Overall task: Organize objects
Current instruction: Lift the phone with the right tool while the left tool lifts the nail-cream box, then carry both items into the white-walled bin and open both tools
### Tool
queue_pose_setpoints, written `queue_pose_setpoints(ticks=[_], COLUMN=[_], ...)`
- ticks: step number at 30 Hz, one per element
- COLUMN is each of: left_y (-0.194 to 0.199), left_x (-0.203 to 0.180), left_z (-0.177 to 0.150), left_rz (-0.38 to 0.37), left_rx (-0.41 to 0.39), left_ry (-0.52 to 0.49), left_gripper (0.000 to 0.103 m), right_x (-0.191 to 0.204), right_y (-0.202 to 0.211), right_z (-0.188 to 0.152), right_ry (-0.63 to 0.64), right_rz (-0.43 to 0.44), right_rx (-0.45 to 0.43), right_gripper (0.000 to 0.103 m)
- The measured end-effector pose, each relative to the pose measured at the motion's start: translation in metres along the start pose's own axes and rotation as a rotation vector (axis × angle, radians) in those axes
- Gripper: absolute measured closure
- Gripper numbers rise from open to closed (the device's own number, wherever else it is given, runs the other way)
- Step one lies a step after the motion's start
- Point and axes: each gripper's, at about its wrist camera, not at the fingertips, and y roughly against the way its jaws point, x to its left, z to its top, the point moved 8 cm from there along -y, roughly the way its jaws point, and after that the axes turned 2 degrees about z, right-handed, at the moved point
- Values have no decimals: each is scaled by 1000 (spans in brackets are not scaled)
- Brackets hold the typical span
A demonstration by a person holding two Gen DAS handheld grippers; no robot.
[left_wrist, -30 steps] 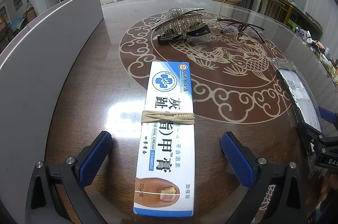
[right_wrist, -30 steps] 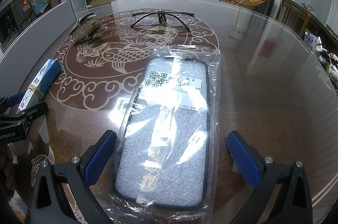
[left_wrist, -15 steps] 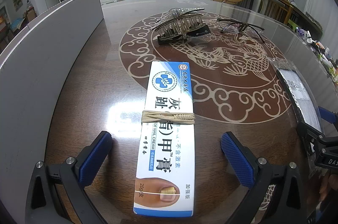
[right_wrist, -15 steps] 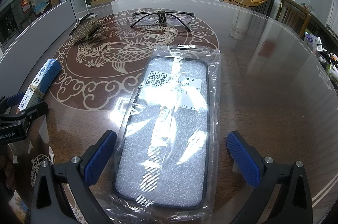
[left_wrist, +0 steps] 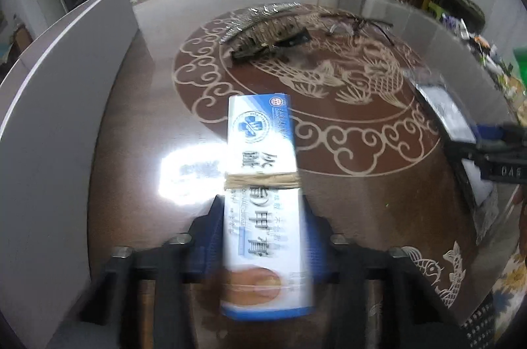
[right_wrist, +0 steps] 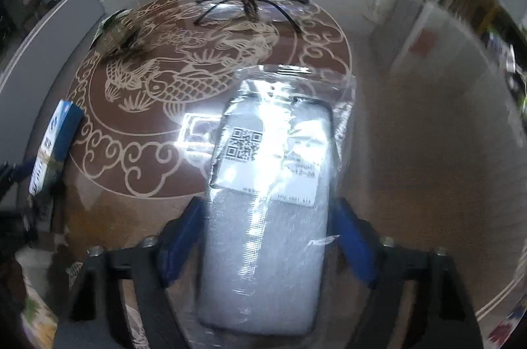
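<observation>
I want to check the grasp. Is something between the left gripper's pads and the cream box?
Nothing visible is. The left gripper has the cream box directly between its blue pads, and its jaws are closing on the box sides. Only the twine band wraps the box, just ahead of the pads.

Both wrist cameras look steeply down, close over the table [left_wrist: 378, 201], sharing its dragon medallion [right_wrist: 210, 75].

Right tongs [right_wrist: 268, 237] closing around bagged phone case [right_wrist: 266, 217]; glasses [right_wrist: 247, 7] beyond.
</observation>
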Motion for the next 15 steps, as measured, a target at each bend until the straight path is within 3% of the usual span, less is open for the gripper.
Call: queue_pose_setpoints(ticks=[8,13,15], left_y=[24,64,94], left_x=[3,17,33], left_z=[-22,-11,-1], left_rz=[-164,-214,-237], left_rx=[-58,-151,-216], left_ry=[208,291,334], left_gripper=[63,63,63], right_x=[4,36,66], right_y=[50,89,113], right_z=[-22,2,19], right_ry=[-183,-143,-95], right_rz=[233,297,333], right_rx=[-68,-135,-183], right_gripper=[27,27,27])
